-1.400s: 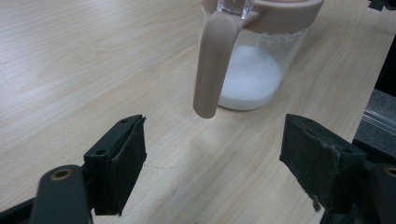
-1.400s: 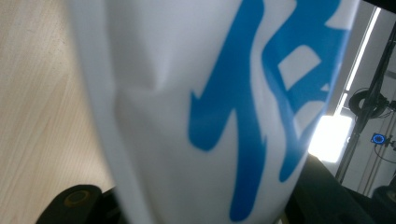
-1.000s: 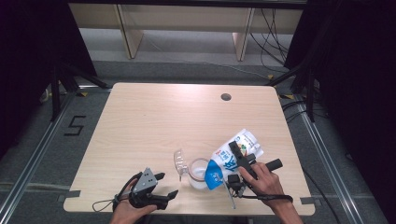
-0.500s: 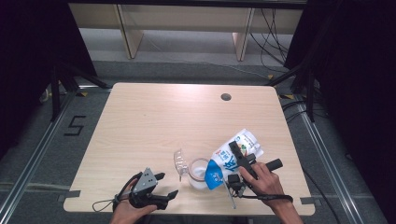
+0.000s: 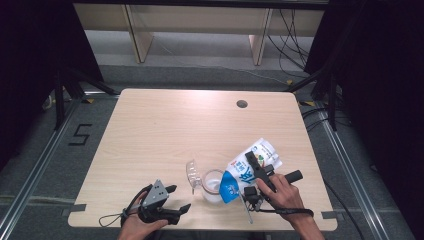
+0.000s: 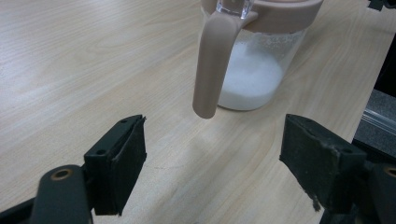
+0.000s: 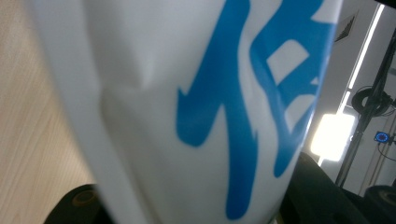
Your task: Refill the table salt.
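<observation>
From above, the right tool point(image 5: 256, 167) gripped a white-and-blue soft plastic pouch point(image 5: 250, 167), tilted with its blue lower end over the mouth of a clear plastic jar with a dusty-pink rim and handle point(image 5: 212, 186). The jar stood near the front edge of the pale wooden tabletop point(image 5: 175, 125), its clear flip lid point(image 5: 191, 173) swung open on its left. The left tool point(image 5: 175, 200) lay low at the front edge, well apart from the jar.

The left tool's own view gave what the high one could not: white powder point(image 6: 250, 77) heaped in the bottom of the jar, and the pink handle point(image 6: 210, 70) hanging down the jar's side, pointing toward the camera. Its two black jaws stood wide apart over bare wood, with nothing between them and nothing touched.

The right tool's view was pressed up against the pouch point(image 7: 196, 107), showing white film creased inward and large blue lettering, with a strip of wood grain at the left. The jaws there were mostly hidden behind the pouch; they sat partly closed, pinching the pouch's body, which dented under the grip.
</observation>
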Demonstrator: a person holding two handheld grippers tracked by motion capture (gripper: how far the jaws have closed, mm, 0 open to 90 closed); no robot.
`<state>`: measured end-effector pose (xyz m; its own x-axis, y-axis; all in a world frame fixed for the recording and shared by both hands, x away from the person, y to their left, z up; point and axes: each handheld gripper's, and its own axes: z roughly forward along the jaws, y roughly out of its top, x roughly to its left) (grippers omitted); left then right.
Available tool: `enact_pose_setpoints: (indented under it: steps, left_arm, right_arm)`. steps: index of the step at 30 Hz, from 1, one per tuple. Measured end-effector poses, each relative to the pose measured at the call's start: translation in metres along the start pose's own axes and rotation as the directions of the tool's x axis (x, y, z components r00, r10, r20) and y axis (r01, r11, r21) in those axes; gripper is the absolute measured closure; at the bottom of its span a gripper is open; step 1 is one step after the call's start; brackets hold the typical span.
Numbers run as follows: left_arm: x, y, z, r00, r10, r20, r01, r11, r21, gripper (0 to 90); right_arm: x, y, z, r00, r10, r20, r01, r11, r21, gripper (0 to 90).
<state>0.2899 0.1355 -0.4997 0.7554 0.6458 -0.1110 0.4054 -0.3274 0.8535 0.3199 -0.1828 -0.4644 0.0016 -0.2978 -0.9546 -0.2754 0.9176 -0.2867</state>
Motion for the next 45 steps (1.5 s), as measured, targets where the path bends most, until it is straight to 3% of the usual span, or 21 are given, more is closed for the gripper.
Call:
enact_pose_setpoints:
  steps: [2, 3, 4, 6, 19, 22, 28, 29, 32, 45]
  left_arm:
    - [0.0009, 0.0005, -0.0006, 0.9999, 0.016, -0.001, -0.016, 0.9999, 0.004, 21.8]
    - [-0.0003, 0.0, -0.0002, 1.0, -0.002, -0.005, 0.002, 1.0, 0.0, 21.8]
    - [-0.0003, 0.0002, -0.0008, 1.0, 0.002, -0.007, -0.002, 1.0, 0.005, 21.8]
    - [-0.0003, 0.0002, -0.0007, 1.0, 0.001, -0.007, -0.001, 1.0, 0.004, 21.8]
    - [-0.0004, 0.0002, -0.0001, 1.0, -0.005, 0.002, 0.005, 1.0, -0.004, 21.8]
    - [0.0002, 0.0004, -0.0004, 0.9999, 0.01, -0.003, -0.01, 0.9999, -0.007, 21.8]
    - [0.0007, 0.0006, -0.0004, 0.9999, 0.016, 0.002, -0.016, 0.9999, -0.003, 21.8]
    - [0.0007, 0.0006, -0.0004, 0.9999, 0.015, 0.002, -0.015, 0.9999, -0.004, 21.8]
    - [0.0002, 0.0005, -0.0006, 1.0, 0.009, -0.001, -0.009, 1.0, -0.004, 21.8]
    - [0.0002, 0.0004, -0.0005, 0.9999, 0.01, -0.002, -0.01, 0.9999, -0.006, 21.8]
  right_arm:
    - [-0.003, -0.001, 0.0009, 0.9986, -0.053, -0.005, 0.053, 0.9986, -0.007, 70.3]
    - [-0.0024, -0.0008, 0.0009, 0.9989, -0.047, -0.005, 0.047, 0.9989, -0.008, 70.4]
    - [0.001, 0.0005, 0.0005, 1.0, 0.007, 0.003, -0.007, 1.0, -0.004, 70.6]
    - [-0.0012, 0.0005, 0.0001, 0.9997, -0.026, -0.002, 0.026, 0.9997, -0.003, 70.6]
    - [0.0005, 0.0001, -0.0009, 0.9999, 0.013, 0.003, -0.013, 0.9999, 0.008, 71.5]
    - [-0.0019, 0.0001, -0.0008, 0.9998, -0.019, 0.003, 0.019, 0.9998, 0.003, 71.8]
    - [-0.0016, 0.0004, -0.0003, 0.9999, -0.012, -0.001, 0.012, 0.9999, 0.0, 72.0]
    - [0.0001, 0.0006, 0.0001, 0.9999, 0.012, -0.001, -0.012, 0.9999, 0.0, 72.0]
    - [-0.0028, 0.0013, 0.0008, 0.9997, -0.019, 0.015, 0.019, 0.9997, -0.016, 72.1]
    - [-0.0013, 0.0008, 0.0, 1.0, 0.004, 0.007, -0.004, 1.0, -0.004, 72.8]
